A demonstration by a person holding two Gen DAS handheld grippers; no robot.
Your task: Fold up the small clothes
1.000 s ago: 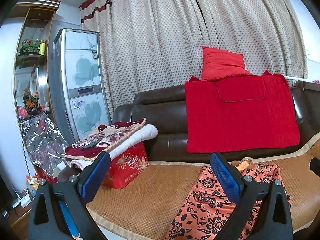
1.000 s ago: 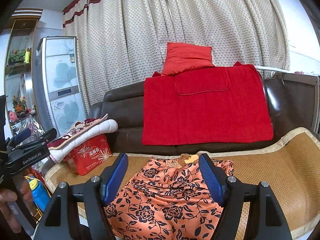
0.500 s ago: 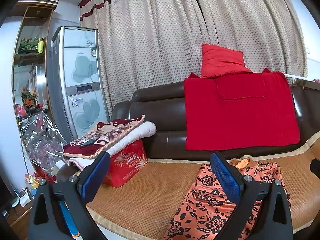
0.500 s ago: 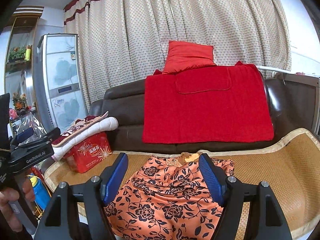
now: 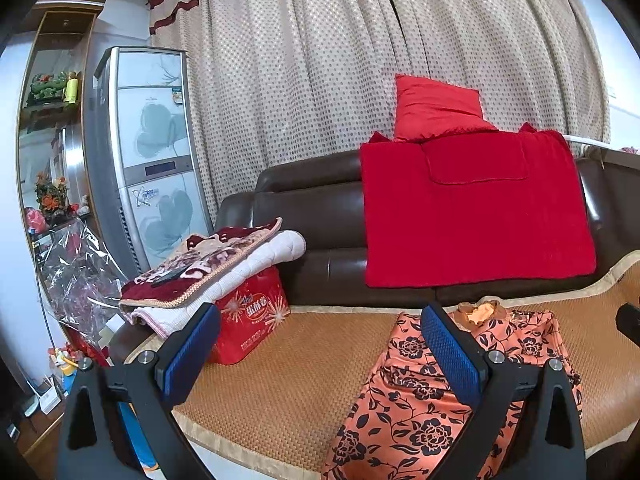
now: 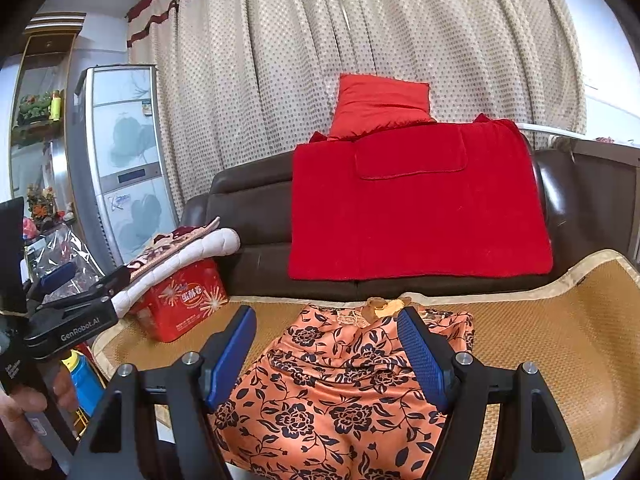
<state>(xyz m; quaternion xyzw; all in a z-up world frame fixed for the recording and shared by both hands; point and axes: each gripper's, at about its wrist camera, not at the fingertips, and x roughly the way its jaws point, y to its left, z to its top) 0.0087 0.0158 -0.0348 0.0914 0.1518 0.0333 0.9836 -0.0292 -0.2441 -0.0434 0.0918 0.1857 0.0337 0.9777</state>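
Observation:
An orange garment with black flowers [image 6: 340, 392] lies spread on the woven mat of a sofa seat; it also shows in the left wrist view [image 5: 460, 392] at lower right. My right gripper [image 6: 328, 354] is open and empty, held above the garment's near part. My left gripper [image 5: 320, 350] is open and empty, over the mat to the left of the garment, its right finger in front of the garment's left edge. The left gripper shows at the far left of the right wrist view [image 6: 76, 300].
A woven mat [image 5: 312, 356] covers a brown leather sofa [image 5: 320, 216]. A red towel [image 6: 416, 208] and red cushion [image 6: 380, 106] hang on the backrest. A red box [image 5: 252, 316] with folded blankets [image 5: 216, 268] stands at the seat's left end. A tall cabinet [image 5: 152, 160] stands left.
Both views have shifted slightly; the left gripper has tilted a little downward and right. The garment has not moved and both grippers stay open.

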